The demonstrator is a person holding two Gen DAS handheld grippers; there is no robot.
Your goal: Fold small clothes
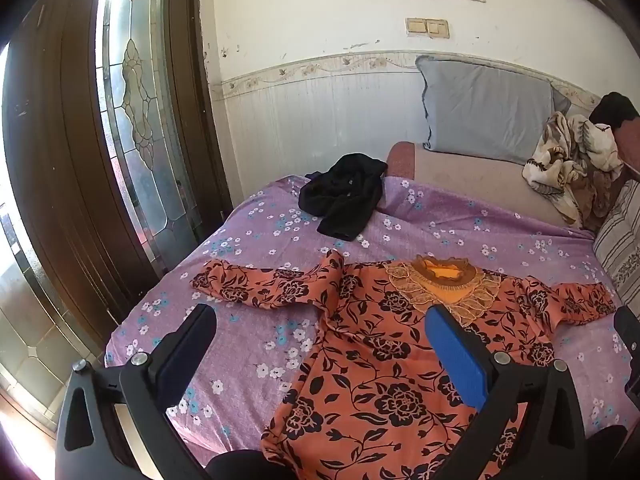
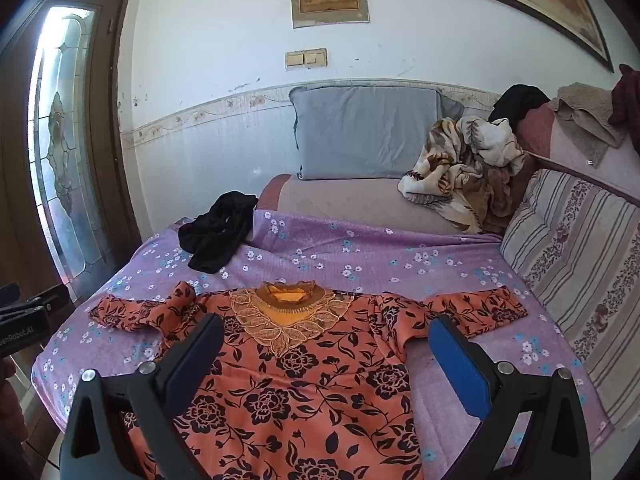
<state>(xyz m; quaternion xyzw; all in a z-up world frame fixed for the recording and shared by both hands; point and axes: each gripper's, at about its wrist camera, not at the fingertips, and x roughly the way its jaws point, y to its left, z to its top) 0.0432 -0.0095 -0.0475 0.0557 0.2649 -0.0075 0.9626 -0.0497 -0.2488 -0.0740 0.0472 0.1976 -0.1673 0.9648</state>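
An orange top with a black flower print [image 1: 376, 360] lies flat on the purple floral sheet [image 1: 248, 240], sleeves spread, collar toward the wall. It also shows in the right wrist view [image 2: 296, 392]. My left gripper [image 1: 320, 324] is open and empty, held above the top's left side. My right gripper [image 2: 326, 336] is open and empty above the chest of the top. A crumpled black garment [image 1: 344, 196] lies farther back on the sheet, also in the right wrist view [image 2: 218, 230].
A grey pillow [image 2: 368, 132] leans on the wall behind. A beige patterned blanket [image 2: 464, 168] is heaped at the back right. A striped cushion [image 2: 580, 256] borders the right side. A glass-panelled wooden door [image 1: 132, 100] stands at the left.
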